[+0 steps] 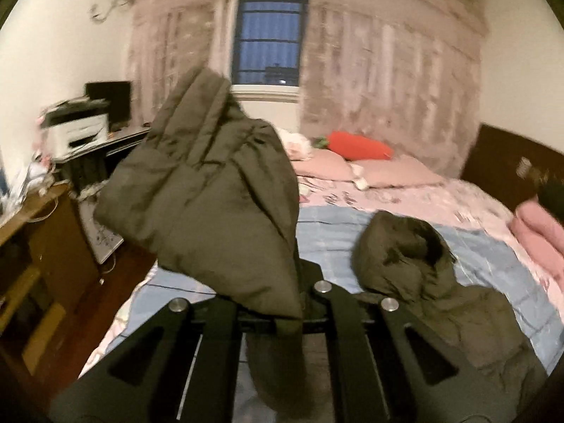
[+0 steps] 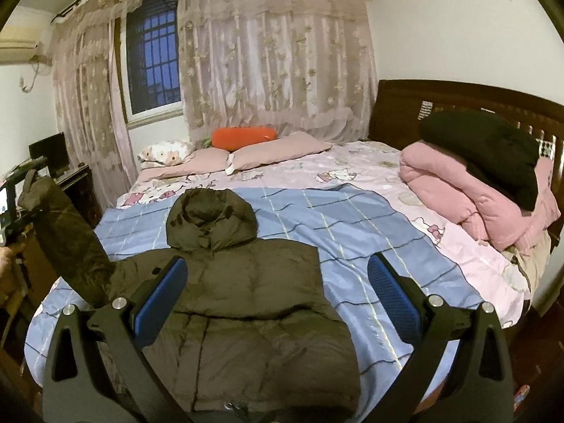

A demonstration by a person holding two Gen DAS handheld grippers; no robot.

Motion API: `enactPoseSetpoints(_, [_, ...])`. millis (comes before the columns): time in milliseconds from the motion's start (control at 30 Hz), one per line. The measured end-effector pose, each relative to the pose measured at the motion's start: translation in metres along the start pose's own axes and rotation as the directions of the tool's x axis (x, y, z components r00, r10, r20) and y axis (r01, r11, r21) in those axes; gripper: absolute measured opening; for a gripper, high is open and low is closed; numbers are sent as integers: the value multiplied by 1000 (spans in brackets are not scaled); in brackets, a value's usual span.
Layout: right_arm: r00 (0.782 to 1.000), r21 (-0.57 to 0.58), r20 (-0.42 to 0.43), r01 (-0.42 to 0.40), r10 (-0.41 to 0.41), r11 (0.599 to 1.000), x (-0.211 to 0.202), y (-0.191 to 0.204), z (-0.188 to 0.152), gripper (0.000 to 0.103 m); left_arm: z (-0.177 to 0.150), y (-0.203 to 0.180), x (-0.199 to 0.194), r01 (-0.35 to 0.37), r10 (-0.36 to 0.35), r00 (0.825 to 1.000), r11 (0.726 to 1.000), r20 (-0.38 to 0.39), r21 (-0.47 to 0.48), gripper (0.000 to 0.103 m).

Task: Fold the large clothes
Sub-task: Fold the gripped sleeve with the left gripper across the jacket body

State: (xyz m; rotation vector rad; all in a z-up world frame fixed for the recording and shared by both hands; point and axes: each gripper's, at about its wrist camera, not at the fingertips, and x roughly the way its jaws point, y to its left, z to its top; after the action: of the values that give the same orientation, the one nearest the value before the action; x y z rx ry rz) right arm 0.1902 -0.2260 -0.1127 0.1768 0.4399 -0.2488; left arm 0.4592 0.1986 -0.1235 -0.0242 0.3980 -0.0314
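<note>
An olive hooded puffer jacket (image 2: 246, 299) lies face down on the blue checked sheet (image 2: 352, 232), its hood (image 2: 211, 218) toward the pillows. The jacket's left sleeve (image 2: 67, 232) is lifted off the bed at the left edge, and my left gripper (image 2: 28, 181) grips its cuff. In the left wrist view that sleeve (image 1: 211, 183) fills the middle, pinched in my left gripper (image 1: 289, 317), which is shut on it; the fabric hides the fingertips. My right gripper (image 2: 278, 289) hovers over the jacket's back, open wide, nothing between its blue pads (image 2: 165, 289).
A folded pink quilt (image 2: 476, 197) with a black garment (image 2: 486, 148) on top sits at the bed's right by the wooden headboard (image 2: 405, 105). Pillows (image 2: 275, 151) and an orange plush (image 2: 243, 137) lie at the far side. A desk with a printer (image 1: 77, 130) stands left of the bed.
</note>
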Motion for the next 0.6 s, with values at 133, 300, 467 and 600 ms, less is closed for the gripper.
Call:
enactPoseSetpoints(133, [1000, 52, -4, 16, -16, 999, -11, -32, -8, 102, -2, -57, 6, 20, -18, 1000, 996, -16, 85, 4])
enactPoseSetpoints(300, [999, 81, -14, 37, -36, 996, -20, -62, -17, 102, -21, -124, 15, 62, -52, 997, 984, -65, 169, 4])
enactPoseSetpoints(467, [999, 107, -10, 54, -54, 993, -27, -89, -22, 102, -51, -188, 28, 107, -76, 989, 963, -130, 247, 10])
enactPoseSetpoints(600, [998, 132, -19, 66, -64, 989, -28, -107, -27, 102, -72, -230, 29, 180, -142, 975, 953, -168, 242, 90])
